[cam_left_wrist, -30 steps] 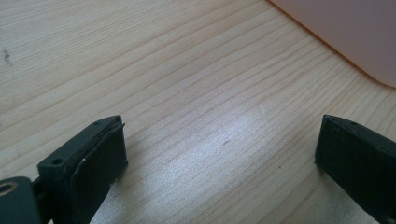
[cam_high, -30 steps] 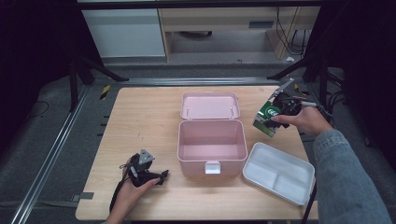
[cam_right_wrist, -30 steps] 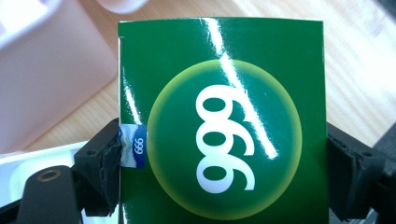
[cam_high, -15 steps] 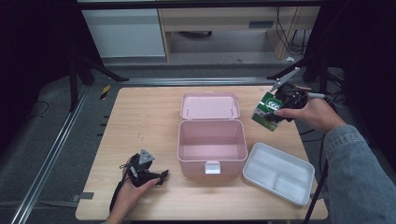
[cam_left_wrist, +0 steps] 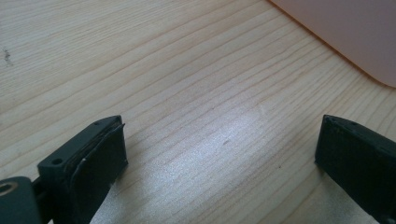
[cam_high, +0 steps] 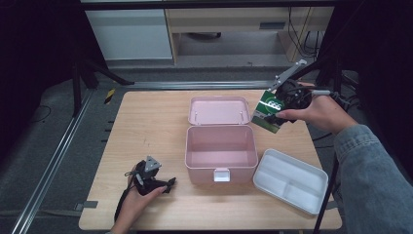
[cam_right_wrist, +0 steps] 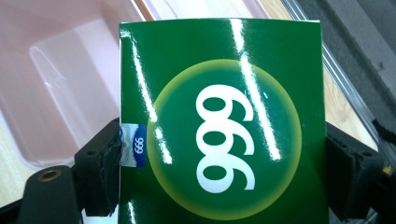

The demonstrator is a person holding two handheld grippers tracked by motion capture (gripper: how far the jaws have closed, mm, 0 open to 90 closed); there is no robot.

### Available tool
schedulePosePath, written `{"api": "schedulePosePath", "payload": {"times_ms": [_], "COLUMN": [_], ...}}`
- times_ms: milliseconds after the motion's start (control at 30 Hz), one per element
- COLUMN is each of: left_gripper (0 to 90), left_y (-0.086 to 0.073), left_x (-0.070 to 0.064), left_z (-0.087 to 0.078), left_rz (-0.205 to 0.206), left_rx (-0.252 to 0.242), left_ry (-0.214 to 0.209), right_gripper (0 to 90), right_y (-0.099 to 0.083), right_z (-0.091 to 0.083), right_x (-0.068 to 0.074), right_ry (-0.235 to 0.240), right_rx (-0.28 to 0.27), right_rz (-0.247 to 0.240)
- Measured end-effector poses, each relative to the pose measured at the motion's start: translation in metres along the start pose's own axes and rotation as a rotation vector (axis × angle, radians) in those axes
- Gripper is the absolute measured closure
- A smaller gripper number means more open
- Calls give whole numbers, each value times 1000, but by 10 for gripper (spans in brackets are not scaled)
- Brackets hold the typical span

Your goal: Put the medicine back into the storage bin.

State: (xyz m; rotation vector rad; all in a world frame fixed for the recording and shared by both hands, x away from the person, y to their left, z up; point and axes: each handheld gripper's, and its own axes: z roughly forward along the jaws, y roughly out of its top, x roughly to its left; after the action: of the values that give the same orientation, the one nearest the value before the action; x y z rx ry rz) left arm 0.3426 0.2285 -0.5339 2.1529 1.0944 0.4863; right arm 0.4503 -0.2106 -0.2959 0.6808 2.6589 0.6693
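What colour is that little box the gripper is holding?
The box is glossy green with white "999"; clearest in the right gripper view.

I count one wooden tabletop (cam_high: 146, 126). On it sits one open pink box (cam_high: 221, 151) with one hinged lid (cam_high: 219, 110), and one white divided tray (cam_high: 290, 180). I see one green carton (cam_high: 269, 111) marked 999, raised above the tabletop. I hold two grippers: one left gripper (cam_high: 168, 184) and one right gripper (cam_high: 273, 117), each with two black fingers (cam_left_wrist: 88, 161).
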Motion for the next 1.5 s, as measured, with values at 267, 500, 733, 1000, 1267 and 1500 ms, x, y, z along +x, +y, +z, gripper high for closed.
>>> {"api": "schedulePosePath", "payload": {"times_ms": [267, 500, 733, 1000, 1267, 1500], "left_gripper": [12, 13, 13, 12, 12, 13], "left_y": [0, 0, 0, 0, 0, 0], "left_x": [0, 0, 0, 0, 0, 0], "left_z": [0, 0, 0, 0, 0, 0], "left_rz": [-1, 0, 0, 0, -3, -3], "left_rx": [0, 0, 0, 0, 1, 0], "left_ry": [0, 0, 0, 0, -2, -2], "right_gripper": [167, 168, 168, 168, 168, 169], "right_y": [27, 47, 60, 77, 94, 105], "right_z": [5, 16, 27, 36, 49, 61], "right_x": [14, 24, 36, 53, 71, 83], "right_ry": [21, 49, 73, 101, 127, 159], "right_rx": [0, -1, 4, -7, -5, 2], "right_rz": [-61, -107, -148, -201, -256, -293]}}
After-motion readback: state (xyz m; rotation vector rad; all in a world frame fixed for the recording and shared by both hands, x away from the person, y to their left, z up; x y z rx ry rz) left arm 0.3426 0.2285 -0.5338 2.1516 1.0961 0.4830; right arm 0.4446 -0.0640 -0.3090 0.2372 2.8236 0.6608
